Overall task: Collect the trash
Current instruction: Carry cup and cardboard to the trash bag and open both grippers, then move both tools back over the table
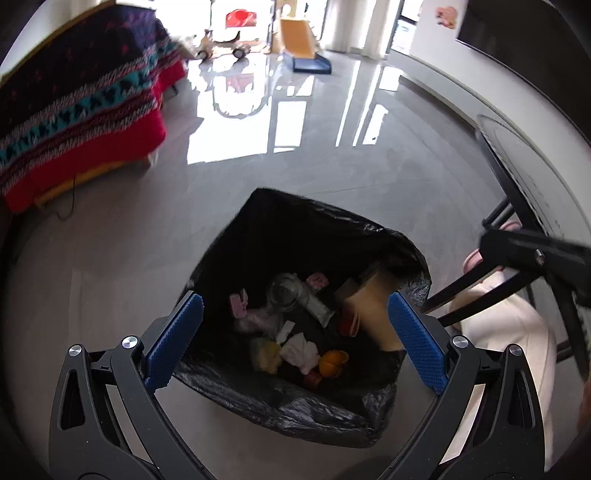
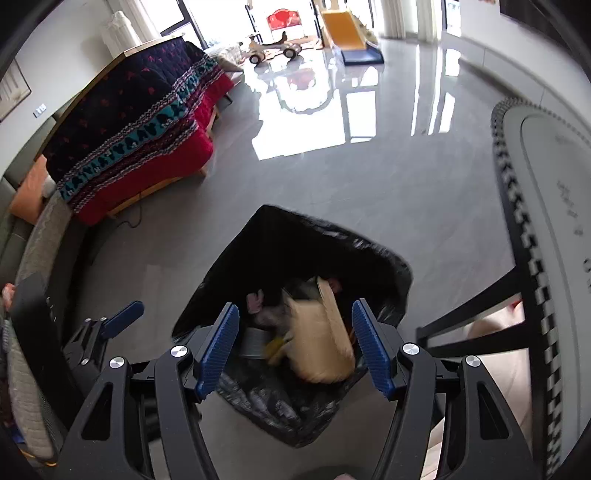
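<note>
A bin lined with a black bag stands on the grey floor, also in the right wrist view. Inside lie a tan paper cup, a clear plastic cup, white tissue, an orange peel and pink scraps. My left gripper is open and empty above the bin. My right gripper is open above the bin; a blurred tan paper cup shows between its fingers, apart from both pads, inside the bin's mouth. The left gripper shows at the left of the right wrist view.
A sofa with a dark patterned blanket stands at the left. A round white table with black legs is at the right, with a chair's black frame beside the bin. Toys and a slide stand far back.
</note>
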The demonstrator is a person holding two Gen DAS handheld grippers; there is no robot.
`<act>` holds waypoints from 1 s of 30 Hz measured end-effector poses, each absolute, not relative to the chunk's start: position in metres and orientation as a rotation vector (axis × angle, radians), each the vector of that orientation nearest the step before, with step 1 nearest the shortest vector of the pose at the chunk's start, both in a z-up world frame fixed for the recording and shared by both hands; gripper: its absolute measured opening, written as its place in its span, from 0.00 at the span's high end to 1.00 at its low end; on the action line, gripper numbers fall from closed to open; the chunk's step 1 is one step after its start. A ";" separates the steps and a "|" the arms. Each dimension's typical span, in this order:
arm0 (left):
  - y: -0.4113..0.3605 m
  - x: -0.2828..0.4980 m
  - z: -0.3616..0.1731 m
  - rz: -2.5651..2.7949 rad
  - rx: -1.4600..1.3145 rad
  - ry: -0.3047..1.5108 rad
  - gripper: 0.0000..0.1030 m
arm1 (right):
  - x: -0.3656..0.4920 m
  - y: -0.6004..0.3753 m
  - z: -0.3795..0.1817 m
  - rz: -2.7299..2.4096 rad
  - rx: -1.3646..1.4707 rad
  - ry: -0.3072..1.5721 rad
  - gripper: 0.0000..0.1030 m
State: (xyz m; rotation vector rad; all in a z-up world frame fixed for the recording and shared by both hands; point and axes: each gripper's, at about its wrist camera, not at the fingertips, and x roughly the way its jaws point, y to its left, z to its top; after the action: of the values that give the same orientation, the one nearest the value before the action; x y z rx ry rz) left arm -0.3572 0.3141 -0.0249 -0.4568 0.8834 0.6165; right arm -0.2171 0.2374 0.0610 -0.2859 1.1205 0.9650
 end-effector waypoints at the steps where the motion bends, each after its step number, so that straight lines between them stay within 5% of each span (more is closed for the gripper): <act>1: 0.317 -0.358 -0.027 0.611 -0.481 0.885 0.06 | -0.217 0.234 0.062 0.968 -0.277 1.121 0.37; 30: 0.225 -0.267 0.036 0.360 -0.276 0.845 0.06 | -0.151 0.121 0.104 0.866 -0.002 1.076 0.37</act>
State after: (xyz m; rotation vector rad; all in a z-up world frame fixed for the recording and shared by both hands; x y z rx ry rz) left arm -0.2669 0.2249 0.0356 -0.2756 0.8449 0.3596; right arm -0.1511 0.1212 0.1042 -0.0017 1.0763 0.8656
